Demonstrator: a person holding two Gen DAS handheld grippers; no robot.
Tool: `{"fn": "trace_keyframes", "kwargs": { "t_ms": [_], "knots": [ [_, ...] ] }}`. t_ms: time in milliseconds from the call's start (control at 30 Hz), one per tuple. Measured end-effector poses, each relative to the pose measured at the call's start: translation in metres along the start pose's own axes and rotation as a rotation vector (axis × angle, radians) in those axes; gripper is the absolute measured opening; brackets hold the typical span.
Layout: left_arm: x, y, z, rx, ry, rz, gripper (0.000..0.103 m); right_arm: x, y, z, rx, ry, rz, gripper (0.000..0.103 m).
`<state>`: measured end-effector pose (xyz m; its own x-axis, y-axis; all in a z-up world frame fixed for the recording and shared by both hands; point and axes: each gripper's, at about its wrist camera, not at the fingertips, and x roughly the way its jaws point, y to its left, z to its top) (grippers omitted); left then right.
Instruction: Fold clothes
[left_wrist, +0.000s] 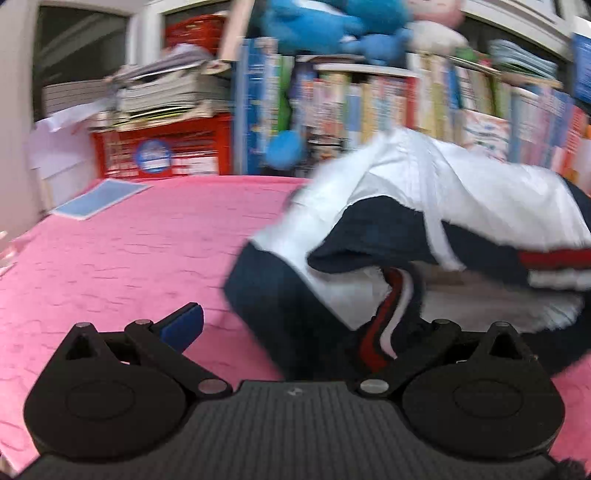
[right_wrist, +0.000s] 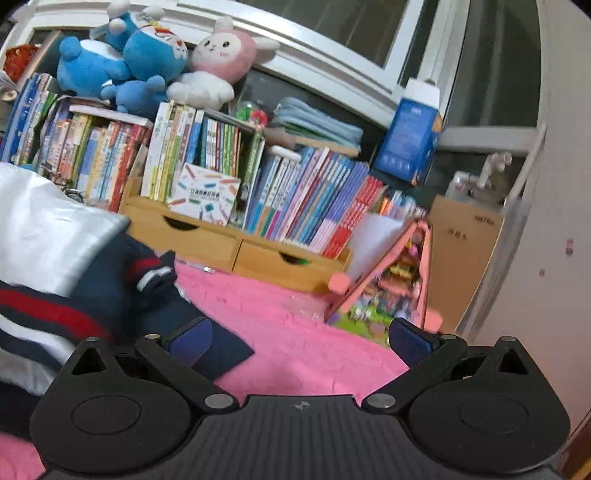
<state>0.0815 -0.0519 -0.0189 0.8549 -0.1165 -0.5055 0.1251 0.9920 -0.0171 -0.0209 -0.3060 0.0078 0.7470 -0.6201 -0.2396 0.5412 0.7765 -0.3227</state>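
Clothing, a white and navy jacket with red stripes (left_wrist: 424, 221), lay bunched on the pink textured counter (left_wrist: 129, 251), loose for folding. The left hand-held gripper (left_wrist: 295, 325) was spread around its hem; the right hand-held gripper (right_wrist: 299, 341) gaped beside it, gripping nothing.
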Motion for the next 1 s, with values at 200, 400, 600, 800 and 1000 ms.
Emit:
{"fn": "trace_keyframes", "kwargs": {
  "t_ms": [200,400,600,800,1000],
  "knots": [
    [-0.004,0.015,0.000,-0.037,-0.013,0.033,0.103,-0.075,0.068,-0.013,-0.132,-0.091,0.326,0.103],
    [-0.011,0.037,0.010,-0.031,-0.058,0.104,0.103,-0.107,0.170,-0.021,-0.379,-0.199,0.409,0.103],
    [-0.021,0.075,0.011,-0.099,-0.110,0.190,0.103,-0.109,0.227,-0.008,-0.423,-0.229,0.414,0.103],
    [-0.020,0.096,0.002,-0.140,-0.088,0.174,0.103,-0.121,0.279,-0.009,-0.498,-0.271,0.489,0.103],
    [-0.033,0.102,-0.001,-0.111,-0.143,0.207,0.103,-0.096,0.264,0.004,-0.425,-0.215,0.359,0.103]
  ]
}}
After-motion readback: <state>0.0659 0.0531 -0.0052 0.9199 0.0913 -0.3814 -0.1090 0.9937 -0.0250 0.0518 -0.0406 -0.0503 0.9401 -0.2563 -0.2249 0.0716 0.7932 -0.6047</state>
